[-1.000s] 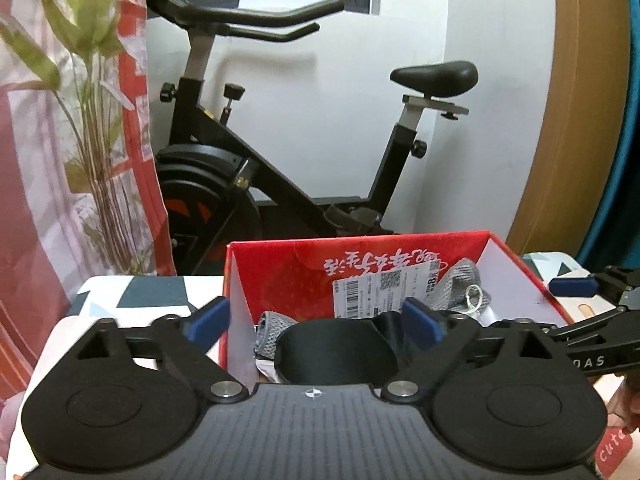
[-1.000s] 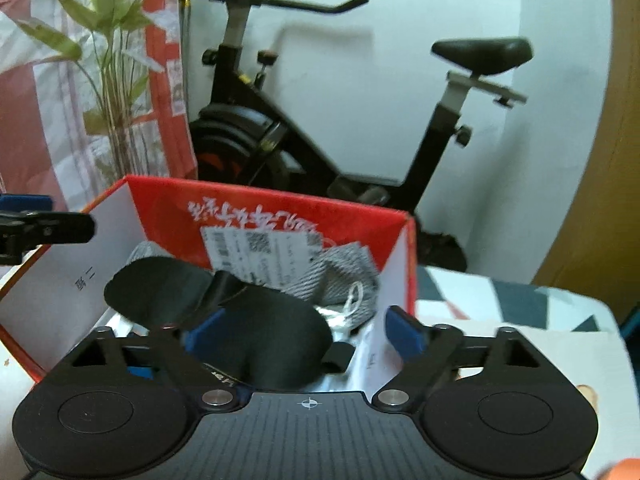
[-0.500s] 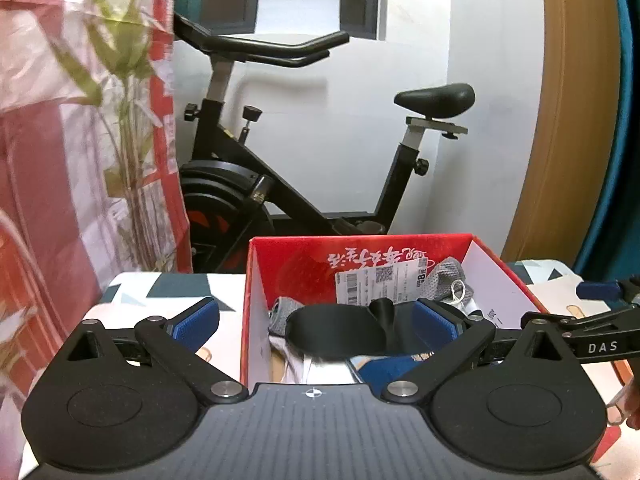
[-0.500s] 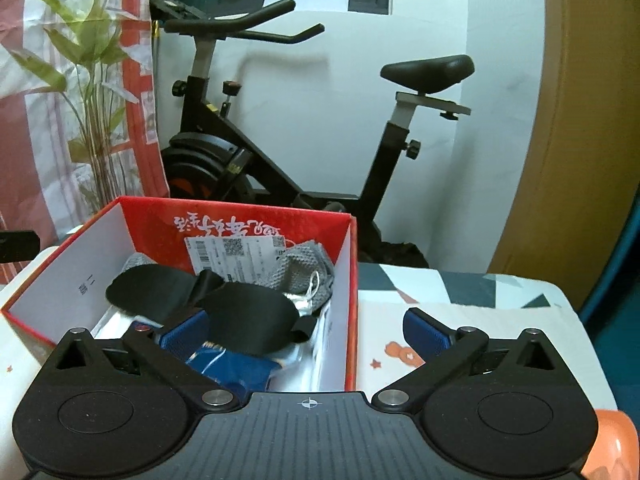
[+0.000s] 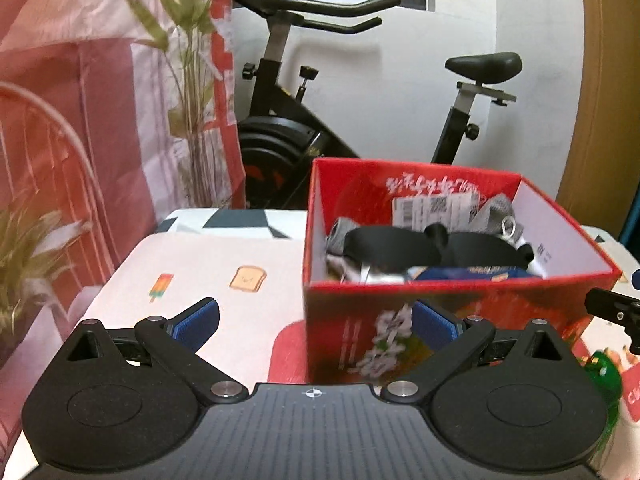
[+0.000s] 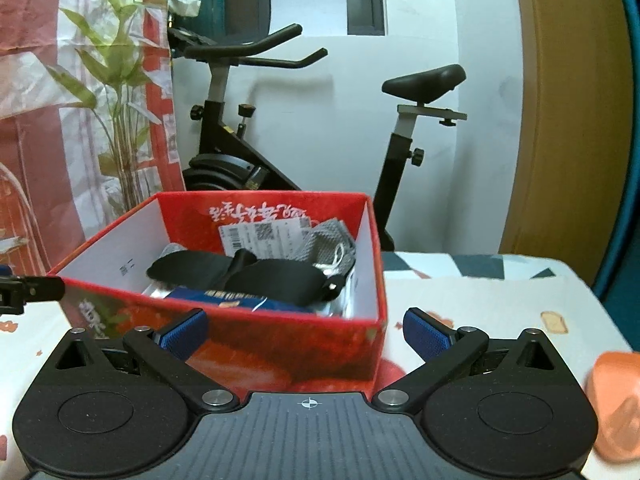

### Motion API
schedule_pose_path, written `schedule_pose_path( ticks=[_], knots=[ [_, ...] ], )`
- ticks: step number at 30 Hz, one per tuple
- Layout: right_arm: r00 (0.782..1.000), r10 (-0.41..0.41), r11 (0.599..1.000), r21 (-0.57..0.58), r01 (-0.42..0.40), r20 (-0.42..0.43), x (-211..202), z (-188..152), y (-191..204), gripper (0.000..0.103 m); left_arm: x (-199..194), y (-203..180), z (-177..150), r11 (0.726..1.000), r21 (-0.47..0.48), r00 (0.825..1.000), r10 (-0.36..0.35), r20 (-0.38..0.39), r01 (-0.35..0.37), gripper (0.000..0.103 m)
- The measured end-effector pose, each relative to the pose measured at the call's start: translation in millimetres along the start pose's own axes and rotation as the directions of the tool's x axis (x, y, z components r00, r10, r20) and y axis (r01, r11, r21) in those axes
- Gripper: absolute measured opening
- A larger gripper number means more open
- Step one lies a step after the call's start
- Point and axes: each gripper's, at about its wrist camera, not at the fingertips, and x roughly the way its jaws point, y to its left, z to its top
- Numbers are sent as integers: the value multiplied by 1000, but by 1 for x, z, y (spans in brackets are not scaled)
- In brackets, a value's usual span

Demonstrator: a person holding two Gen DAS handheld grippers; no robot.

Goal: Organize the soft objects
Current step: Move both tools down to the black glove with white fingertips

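Hiding under the black eye mask (image 6: 256,276), box (image 6: 280,344) contents blur; both grippers (image 5: 316,322) (image 6: 306,330) gape wide, empty; only the right view shows an orange object (image 6: 616,396).

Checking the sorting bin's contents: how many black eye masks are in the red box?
1: the black eye mask lies across the top of the pile in the red box, over grey fabric. More may be buried underneath.

– What stands behind the worktop (image 6: 500,304)?
– A black exercise bike (image 6: 248,168) against the white wall (image 6: 352,100), saddle to the right.
– And on the left?
– A green plant (image 6: 116,92) before a red and white sheet (image 5: 100,100). A tan curved panel (image 6: 568,120) stands right.
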Motion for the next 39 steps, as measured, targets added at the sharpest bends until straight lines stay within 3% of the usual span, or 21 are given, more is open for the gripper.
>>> schedule_pose_path(
  ticks=[6, 14, 21, 26, 36, 39],
  knots=[
    [1000, 23, 1000, 9, -23, -18, 0, -26, 8, 103, -3, 6, -23, 999, 42, 1000, -24, -11, 24, 103],
    [992, 97, 995, -4, -97, -76, 6, -51, 24, 103, 14, 22, -50, 993, 12, 991, -115, -73, 116, 103],
    [975, 166, 984, -37, -173, -145, 20, -69, 46, 102, 37, 25, -63, 991, -23, 983, -136, -126, 135, 103],
    [969, 166, 980, -83, -183, -181, 32, -83, 60, 82, 50, 22, -70, 986, -3, 974, -166, -155, 167, 103],
    [954, 198, 977, -36, -212, -225, 42, -94, 58, 67, 62, 33, -80, 971, -114, 957, -228, -178, 210, 103],
    [956, 199, 977, -38, -212, -218, 41, -95, 58, 65, 61, 31, -81, 973, -94, 959, -223, -175, 209, 103]
  ],
)
